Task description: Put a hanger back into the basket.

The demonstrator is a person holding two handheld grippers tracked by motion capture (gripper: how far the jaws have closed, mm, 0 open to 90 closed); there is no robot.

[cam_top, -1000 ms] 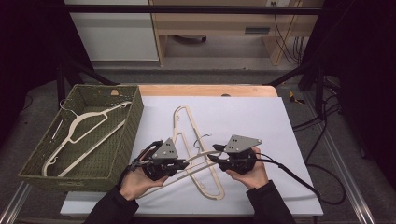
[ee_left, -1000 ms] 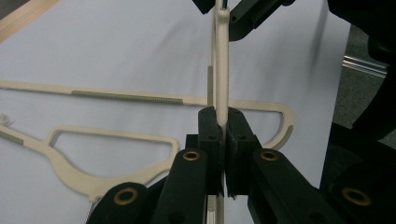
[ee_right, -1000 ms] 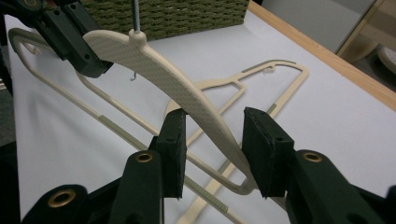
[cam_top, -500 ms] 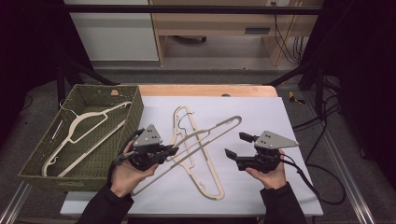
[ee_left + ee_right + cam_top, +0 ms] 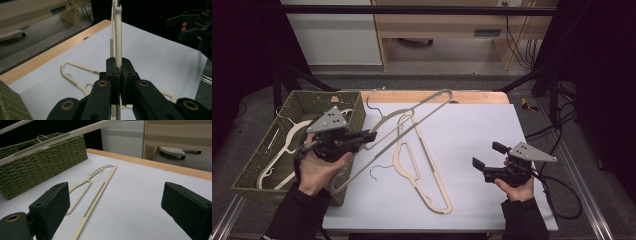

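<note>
Left gripper [image 5: 371,135]: jaws pinch the lifted cream hanger [image 5: 412,116], which is held tilted above the white table [image 5: 472,135], beside the green wicker basket [image 5: 357,107].
Right gripper [image 5: 484,156]: jaws spread wide with nothing between them, over the table's right part.
Second hanger [image 5: 432,180]: flat on the table.
Basket: another hanger [image 5: 292,137] inside.

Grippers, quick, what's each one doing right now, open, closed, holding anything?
Left gripper: closed on the raised cream hanger, lifted off the table.
Right gripper: open, holding nothing, above the white mat.
</note>
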